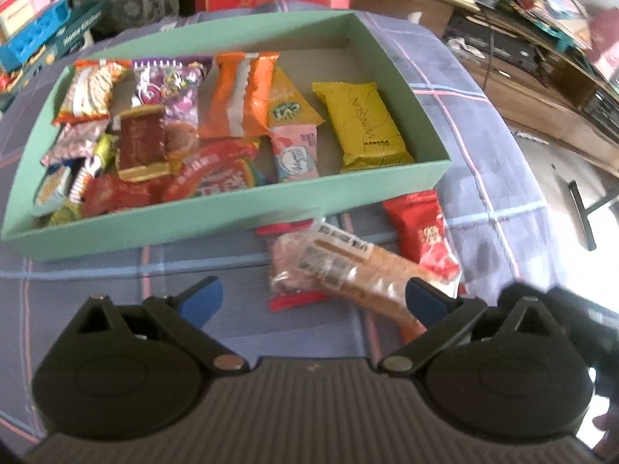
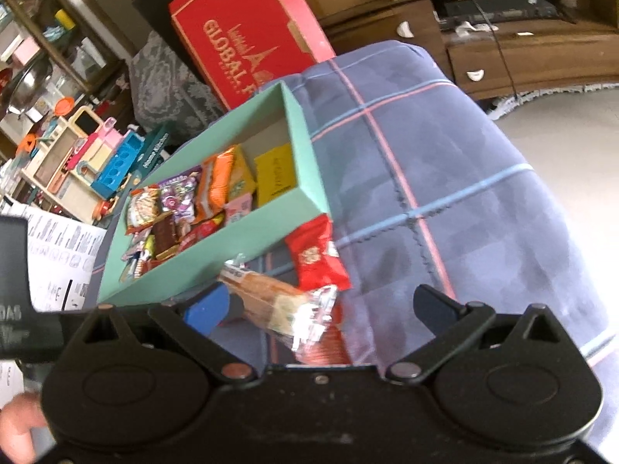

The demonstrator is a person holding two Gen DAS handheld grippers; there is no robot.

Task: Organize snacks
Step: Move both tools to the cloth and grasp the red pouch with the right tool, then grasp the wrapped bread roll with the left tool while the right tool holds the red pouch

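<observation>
A green box (image 1: 232,208) on the plaid cloth holds several snack packs, among them a yellow pack (image 1: 363,123) and an orange pack (image 1: 240,92). In front of the box lie a clear biscuit pack (image 1: 348,270), a red pack (image 1: 421,228) and a pink pack partly under the biscuits (image 1: 290,266). My left gripper (image 1: 313,297) is open, just short of the biscuit pack. My right gripper (image 2: 321,305) is open, with the biscuit pack (image 2: 271,301) between its fingers; the red pack (image 2: 315,255) lies beyond. The box (image 2: 305,162) shows at the left.
A red carton (image 2: 240,38) stands behind the box. Toys and boxes (image 2: 96,154) pile up at the left. A wooden cabinet (image 2: 522,50) stands at the back right. The cloth-covered surface (image 2: 445,193) drops off to the floor on the right.
</observation>
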